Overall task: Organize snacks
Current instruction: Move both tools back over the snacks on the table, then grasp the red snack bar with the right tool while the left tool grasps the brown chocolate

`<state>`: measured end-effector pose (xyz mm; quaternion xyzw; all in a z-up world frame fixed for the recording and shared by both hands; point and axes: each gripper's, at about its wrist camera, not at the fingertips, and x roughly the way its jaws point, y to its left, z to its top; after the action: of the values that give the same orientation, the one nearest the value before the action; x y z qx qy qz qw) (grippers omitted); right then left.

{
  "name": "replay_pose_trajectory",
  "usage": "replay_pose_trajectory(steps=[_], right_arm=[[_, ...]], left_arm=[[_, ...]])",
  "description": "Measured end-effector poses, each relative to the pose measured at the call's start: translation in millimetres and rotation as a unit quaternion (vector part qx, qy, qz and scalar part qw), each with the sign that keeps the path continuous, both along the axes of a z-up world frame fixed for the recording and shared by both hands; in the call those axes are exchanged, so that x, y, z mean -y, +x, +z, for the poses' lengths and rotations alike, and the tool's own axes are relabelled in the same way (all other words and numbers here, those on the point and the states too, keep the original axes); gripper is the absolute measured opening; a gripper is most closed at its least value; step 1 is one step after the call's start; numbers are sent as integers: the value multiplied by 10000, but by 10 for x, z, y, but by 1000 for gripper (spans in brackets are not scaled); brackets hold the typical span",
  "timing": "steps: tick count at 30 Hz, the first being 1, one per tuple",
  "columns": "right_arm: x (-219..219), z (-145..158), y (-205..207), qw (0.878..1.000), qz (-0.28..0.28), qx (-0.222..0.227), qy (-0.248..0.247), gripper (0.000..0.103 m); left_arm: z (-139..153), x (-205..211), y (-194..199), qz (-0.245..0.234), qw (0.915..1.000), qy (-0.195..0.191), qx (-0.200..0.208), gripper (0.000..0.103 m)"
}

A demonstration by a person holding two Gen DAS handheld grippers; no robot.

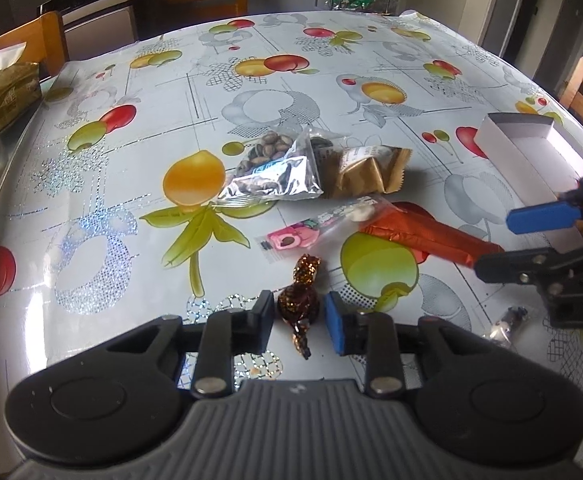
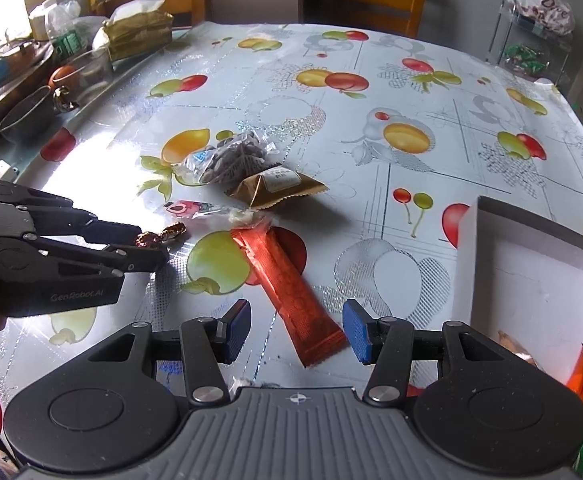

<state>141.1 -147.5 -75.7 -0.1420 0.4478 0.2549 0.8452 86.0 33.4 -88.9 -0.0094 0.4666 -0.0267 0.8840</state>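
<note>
The left tool (image 1: 298, 322) straddles a small candy twisted in glittery brown-and-gold foil (image 1: 300, 304), which lies on the table, a surface covered by a glossy white oilcloth printed with fruit (image 1: 251, 92). The candy's long axis runs away from the wrist camera, along the fingers and not across them, so its narrow waist sits between the black pad on one side and the blue pad on the other. A thin gap shows on each side, so the pads look close around the candy but not yet pressing on it; I judge this a grasp about to be completed. The right tool (image 2: 296, 330) stands released, its fingers well apart, over the near end of a long orange foil snack stick (image 2: 287, 288). That stick lies diagonally, its near end between the right fingers and its far end pointing up and left toward the other packets: a clear bag of dark nuts (image 2: 227, 160), a tan wrapped biscuit (image 2: 277, 188) and a small pink-printed sachet (image 2: 187, 208). The open white cardboard box (image 2: 531, 280) sits just to the right of the right tool, which makes the right hand the nearer one to it; the candy has to cross the table rightward to reach it.
</note>
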Motion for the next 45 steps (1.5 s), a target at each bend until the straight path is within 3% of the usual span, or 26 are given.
replay_pose_trajectory(steps=[22,32,45], right_arm=[[-296,-240,209,9992,344,-73,-194,52],[-295,-238,113,9987,436,99,-252,29],[-190,-202,52,9997,216,-79,-128,24]], left_arm=[[-7,50,0,-90,10000,-23,-6,22],[-5,76,-21,-115,9999,-50,-12,22],[17,102,-91,-167,9998,-72,-49,21]])
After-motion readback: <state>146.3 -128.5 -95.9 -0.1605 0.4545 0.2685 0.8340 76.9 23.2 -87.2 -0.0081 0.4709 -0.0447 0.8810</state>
